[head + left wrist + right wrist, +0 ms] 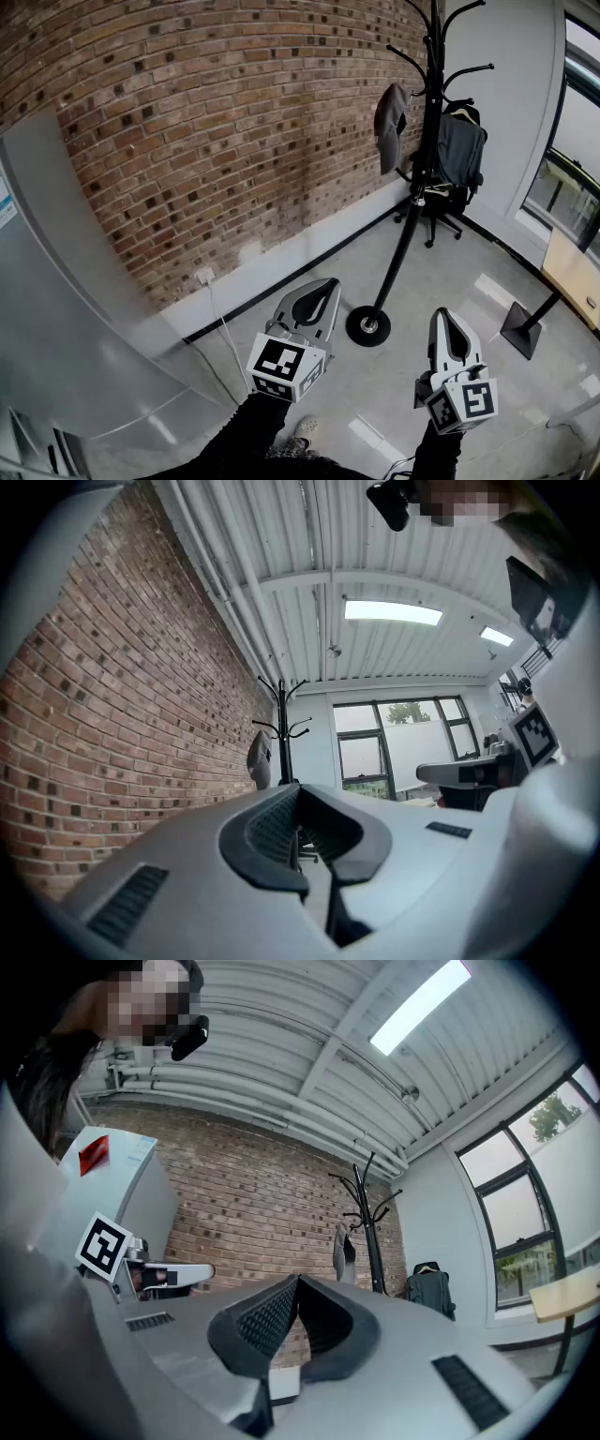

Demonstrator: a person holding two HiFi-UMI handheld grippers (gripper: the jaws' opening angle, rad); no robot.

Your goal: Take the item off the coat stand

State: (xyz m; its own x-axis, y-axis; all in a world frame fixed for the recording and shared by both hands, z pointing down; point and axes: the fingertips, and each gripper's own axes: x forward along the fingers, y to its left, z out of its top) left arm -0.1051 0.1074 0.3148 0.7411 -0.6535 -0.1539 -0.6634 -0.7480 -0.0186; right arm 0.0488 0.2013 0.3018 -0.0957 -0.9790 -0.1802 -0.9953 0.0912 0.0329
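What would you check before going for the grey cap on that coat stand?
1. The grey cap hangs on the coat stand: ok.
2. The left tool is empty, jaws together: ok.
3. The right tool is empty, jaws together: ok.
4. Jaws opened ready to grab: not ok, both are shut.
5. Tools near enough to the cap: not ok, the stand is well off across the floor.
6. How firmly the cap is caught: cannot tell.

Left tool (pixel 323 285), right tool (pixel 447 318) — both closed, empty.
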